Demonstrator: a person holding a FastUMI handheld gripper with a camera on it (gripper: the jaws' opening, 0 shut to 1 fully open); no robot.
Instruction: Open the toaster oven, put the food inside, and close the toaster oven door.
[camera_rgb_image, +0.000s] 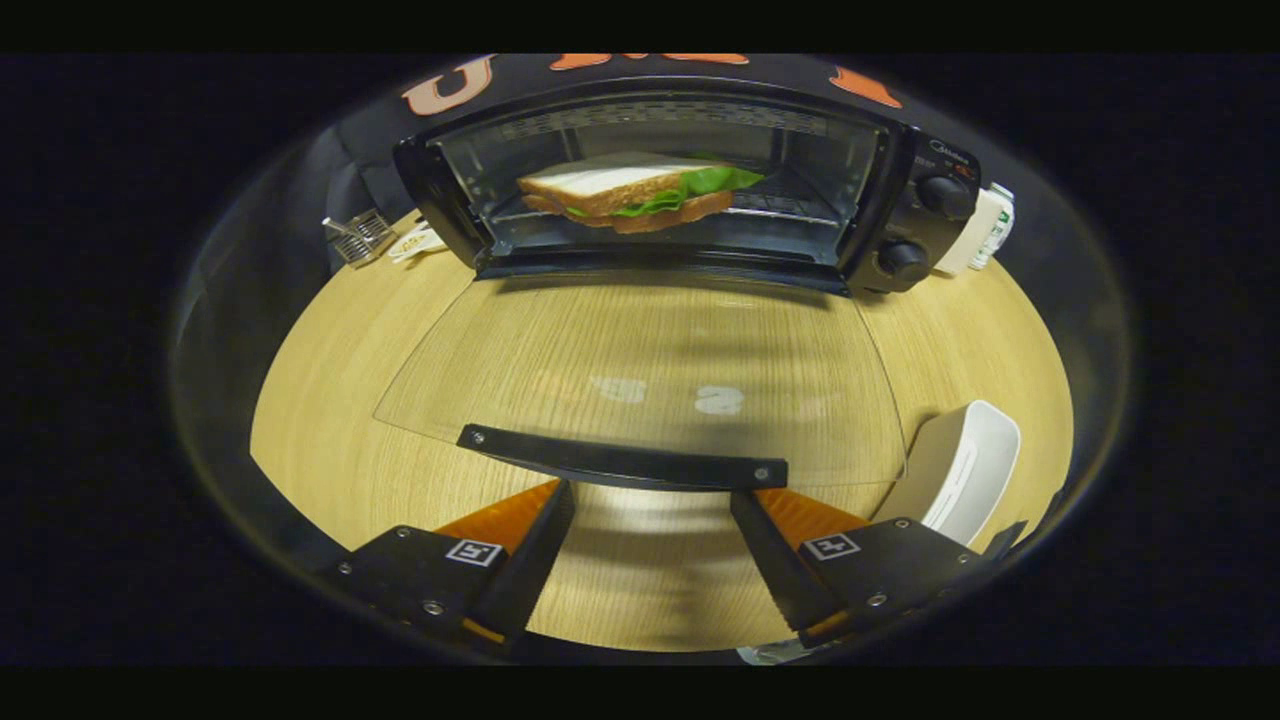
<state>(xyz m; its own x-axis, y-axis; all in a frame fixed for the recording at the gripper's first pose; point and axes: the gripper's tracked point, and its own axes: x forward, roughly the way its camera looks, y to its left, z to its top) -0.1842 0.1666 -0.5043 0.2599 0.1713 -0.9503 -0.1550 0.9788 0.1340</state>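
Note:
A black toaster oven (900, 215) stands at the back of the wooden table with its glass door (640, 370) folded flat down toward me. A sandwich (630, 192) with white bread and green lettuce lies on the rack inside the cavity. The door's black handle bar (622, 462) runs across just ahead of my fingertips. My gripper (652, 500) is open, its fingers spread wide just under and behind the handle, with nothing pressed between them.
A white rectangular tray (960, 470) lies on the table to the right of the right finger. A small metal rack (357, 238) and a white packet sit left of the oven. A white bottle (985, 228) stands at its right side.

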